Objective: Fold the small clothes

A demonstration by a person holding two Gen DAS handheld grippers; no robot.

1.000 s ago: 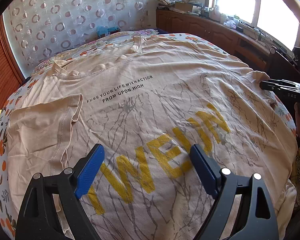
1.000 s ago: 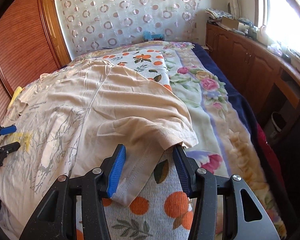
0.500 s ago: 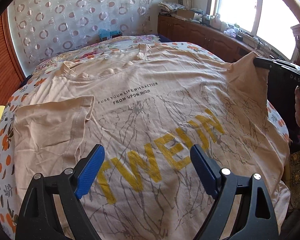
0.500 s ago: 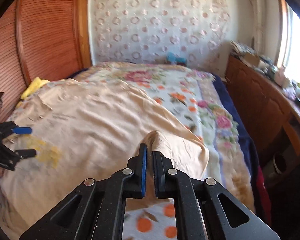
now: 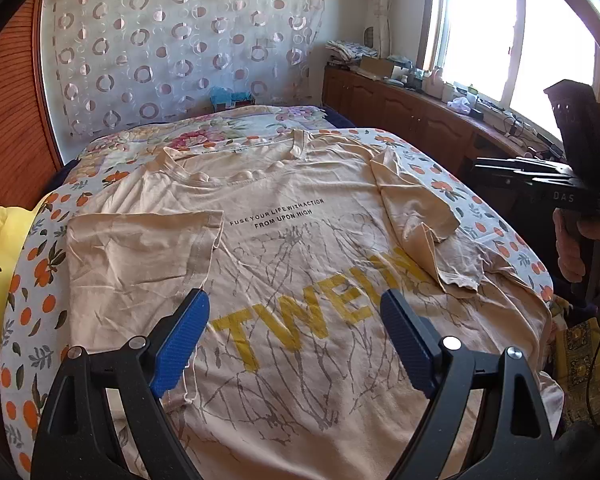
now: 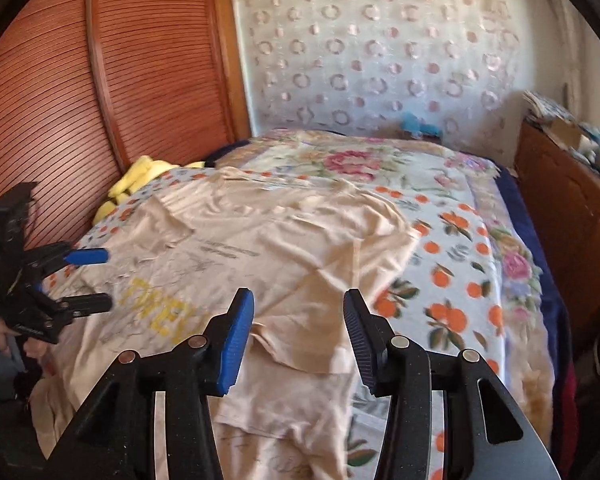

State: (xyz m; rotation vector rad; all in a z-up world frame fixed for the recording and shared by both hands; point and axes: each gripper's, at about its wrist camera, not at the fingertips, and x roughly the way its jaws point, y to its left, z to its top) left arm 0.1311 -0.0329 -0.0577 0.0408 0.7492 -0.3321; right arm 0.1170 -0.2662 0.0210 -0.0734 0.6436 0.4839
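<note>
A beige T-shirt [image 5: 300, 240] with yellow letters lies face up on the bed. Its left sleeve [image 5: 140, 248] is folded in over the chest. The right sleeve [image 5: 420, 224] lies crumpled over the front, partly covering the yellow print. My left gripper [image 5: 294, 300] hangs open above the lower front, holding nothing. My right gripper [image 6: 298, 298] hovers over the folded-in right sleeve [image 6: 312, 320] with its jaws opening and nothing between them. It also shows side-on as the right gripper [image 5: 540, 188] in the left wrist view. The left gripper [image 6: 86, 278] appears at the shirt's far side.
The bedsheet [image 5: 32, 280] has an orange-fruit print over a floral blanket [image 6: 360, 160]. A yellow cushion [image 5: 0, 260] lies at the bed's left edge by a slatted wooden door [image 6: 100, 100]. A cluttered wooden cabinet [image 5: 400, 108] runs under the window. A hand [image 5: 572, 248] holds the right gripper.
The right gripper shut on the right sleeve, lifted it, carried it over the shirt front and let go. The sleeve now lies folded inward. The left gripper drew back and up, still open.
</note>
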